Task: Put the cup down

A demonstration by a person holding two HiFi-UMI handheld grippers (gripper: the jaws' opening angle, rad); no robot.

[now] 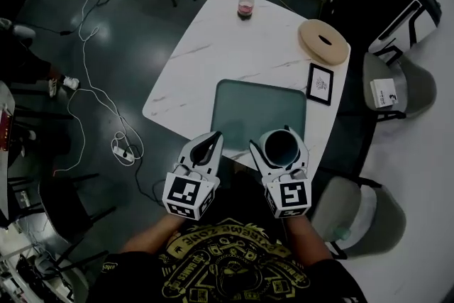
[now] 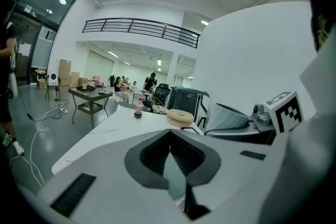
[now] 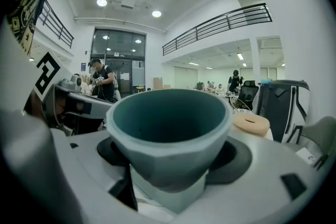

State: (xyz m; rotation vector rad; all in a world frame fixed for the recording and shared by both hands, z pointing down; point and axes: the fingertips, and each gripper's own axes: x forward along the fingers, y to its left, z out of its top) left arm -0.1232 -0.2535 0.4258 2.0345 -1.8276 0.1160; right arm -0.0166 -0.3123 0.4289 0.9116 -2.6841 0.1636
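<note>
A white marbled table [image 1: 213, 46] stands cornerwise on a dark, glossy floor [image 1: 120, 32]; white cables [image 1: 122, 149] trail over the floor off the table's left corner; grey chairs [image 1: 369, 213] sit along its right edge, partly cut off. A grey-green mat [image 1: 259, 110] lies against the near edge; a red-capped bottle [image 1: 245, 5] stands by the far corner; a tan ring [image 1: 323, 42] lies at the right corner, with a small black frame [image 1: 320, 84] just beside the mat's far right corner. The right gripper [image 1: 279, 150] is clamped on the teal cup [image 3: 168, 128], upright and empty, over the mat's near right corner; its base is hidden between the jaws, so whether it touches I cannot tell. The left gripper [image 1: 213, 140] is clenched on nothing, over the near edge; the frame's print is too small to read.
</note>
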